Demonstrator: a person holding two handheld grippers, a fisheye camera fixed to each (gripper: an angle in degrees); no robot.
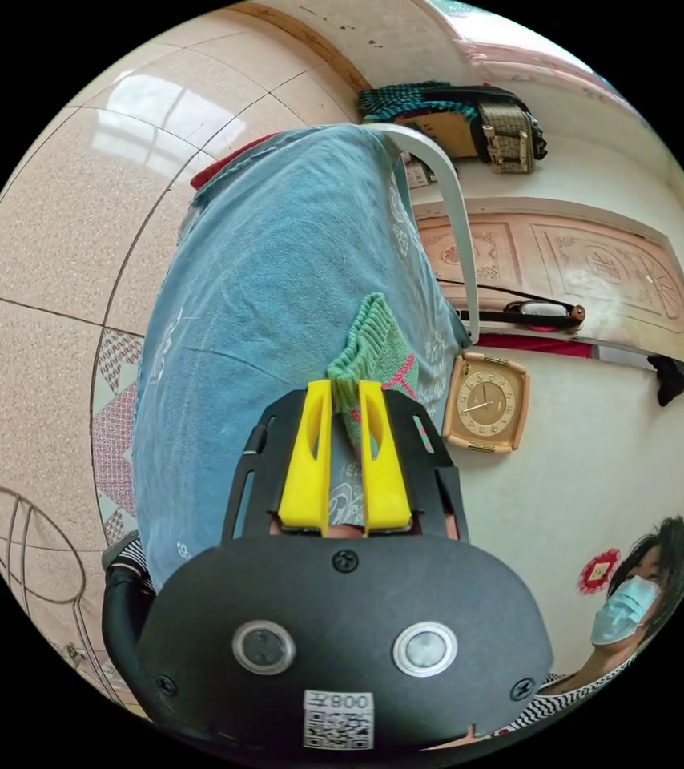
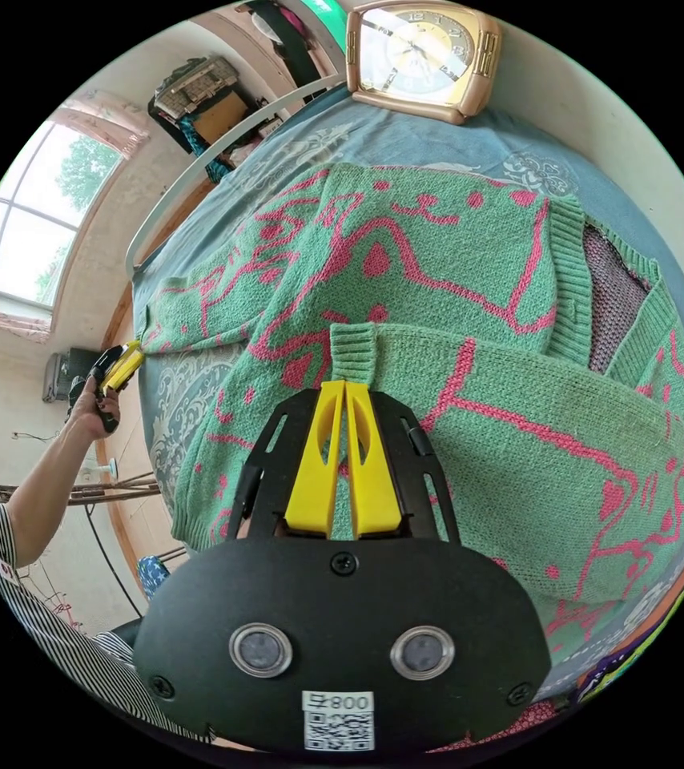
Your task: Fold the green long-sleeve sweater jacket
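the green knitted long-sleeve sweater jacket with a pink line pattern (image 2: 438, 336) lies spread on a surface draped in a blue patterned cloth (image 2: 406, 148), probably a bed, its neck opening turned toward the right of the right gripper view. one sleeve is already laid across the body, and the right gripper (image 2: 345, 400) has its yellow jaws closed on that sleeve's ribbed cuff (image 2: 352, 348), seemingly to place the cuff flat on the chest panel. far off at the garment's other side, the left gripper (image 2: 122, 364) is held in the person's hand (image 2: 90, 412) at the edge of the knit. in the left gripper view, the left gripper (image 1: 345, 400) has its jaws pinched on a ribbed green edge (image 1: 366, 344), lifted from the blue cloth (image 1: 278, 280), likely keeping the garment taut while the sleeve is set down. a square gold-framed clock (image 2: 418, 52) leans against the wall behind.
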